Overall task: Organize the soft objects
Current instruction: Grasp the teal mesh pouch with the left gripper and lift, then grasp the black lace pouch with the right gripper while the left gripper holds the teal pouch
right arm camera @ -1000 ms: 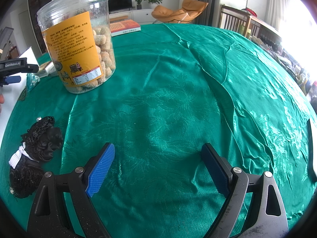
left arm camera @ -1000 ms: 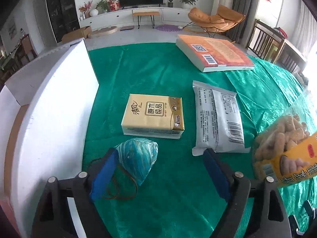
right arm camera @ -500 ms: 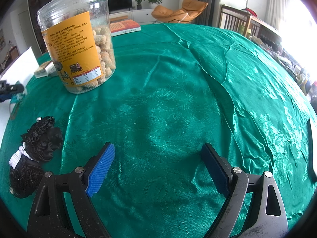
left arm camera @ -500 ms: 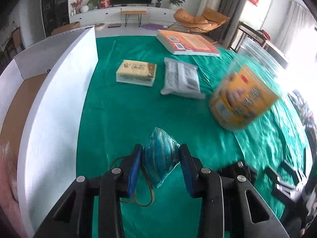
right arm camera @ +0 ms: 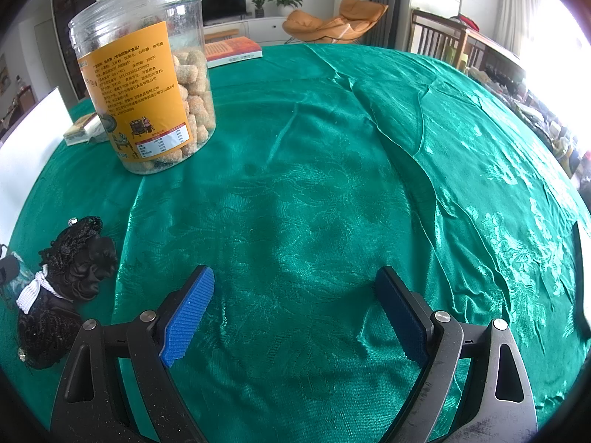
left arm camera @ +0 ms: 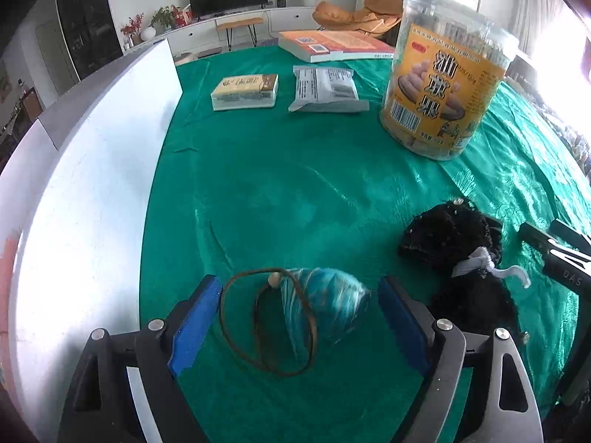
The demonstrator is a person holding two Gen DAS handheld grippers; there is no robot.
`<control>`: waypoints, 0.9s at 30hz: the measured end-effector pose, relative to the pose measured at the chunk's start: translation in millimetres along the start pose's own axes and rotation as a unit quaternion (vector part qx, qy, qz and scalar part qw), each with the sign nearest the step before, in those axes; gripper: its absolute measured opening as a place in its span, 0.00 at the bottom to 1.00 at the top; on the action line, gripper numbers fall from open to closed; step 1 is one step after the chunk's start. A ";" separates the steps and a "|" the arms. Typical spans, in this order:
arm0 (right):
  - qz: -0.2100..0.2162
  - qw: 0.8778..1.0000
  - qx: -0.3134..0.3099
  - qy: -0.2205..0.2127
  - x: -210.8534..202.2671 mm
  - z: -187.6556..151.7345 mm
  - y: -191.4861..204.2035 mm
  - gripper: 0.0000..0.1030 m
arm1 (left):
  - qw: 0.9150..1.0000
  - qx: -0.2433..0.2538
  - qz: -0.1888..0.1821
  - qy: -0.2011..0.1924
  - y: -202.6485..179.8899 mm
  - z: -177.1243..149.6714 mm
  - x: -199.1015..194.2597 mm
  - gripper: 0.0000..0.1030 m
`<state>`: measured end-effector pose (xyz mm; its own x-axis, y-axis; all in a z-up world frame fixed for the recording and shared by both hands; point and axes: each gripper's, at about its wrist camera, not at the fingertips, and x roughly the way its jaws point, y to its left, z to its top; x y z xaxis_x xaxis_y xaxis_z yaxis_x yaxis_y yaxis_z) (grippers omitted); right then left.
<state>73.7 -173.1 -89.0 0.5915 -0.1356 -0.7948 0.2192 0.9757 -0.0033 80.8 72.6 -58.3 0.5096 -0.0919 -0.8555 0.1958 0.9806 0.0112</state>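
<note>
The teal pouch [left arm camera: 325,304] lies on the green tablecloth [left arm camera: 295,192] between the blue pads of the left gripper [left arm camera: 300,316], touching neither pad, with its brown cord loop [left arm camera: 266,317] sprawled toward the left pad; just to its right sits the black frilly accessory [left arm camera: 458,258] with a white ribbon, the two soft things near one another but apart; the left gripper's jaws stand wide and hold nothing, so the pouch looks set down beside its fellow, and the step in hand is, by my judgement, the gathering of soft items into one spot at the near edge of the table; the right gripper [right arm camera: 293,312] is likewise spread wide over bare cloth, grasping nothing, with the black accessory [right arm camera: 62,288] off to its left; farther out stand the snack jar [left arm camera: 443,88], the tissue pack [left arm camera: 245,92], the grey foil packet [left arm camera: 327,88] and the orange book [left arm camera: 332,44], with a white box wall [left arm camera: 92,184] along the left side; the tissue pack seems the likeliest soft thing left, so the next move probably calls for lifting the left gripper clear without snagging the cord, then reaching across to the pack with jaws wide enough to span it.
</note>
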 end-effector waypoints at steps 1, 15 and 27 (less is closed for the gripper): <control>0.000 1.000 0.000 0.000 -0.3 -0.1 0.4 0.88 | 1.000 -0.002 0.002 0.002 0.7 -3.3 2.0 0.83; 0.000 1.000 0.000 0.000 -0.1 0.0 0.3 0.88 | 0.997 -0.045 -0.048 -0.027 9.3 -27.8 -13.4 0.43; 0.060 0.997 0.040 0.030 -14.3 8.9 -1.4 0.89 | 0.994 -0.073 -0.080 -0.035 26.3 -40.4 -23.2 0.43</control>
<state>71.9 -174.1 -72.3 0.5697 -0.0055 -0.8218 0.2118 0.9672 0.1404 40.3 107.5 -59.1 0.5402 -0.2553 -0.8019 0.1581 0.9667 -0.2013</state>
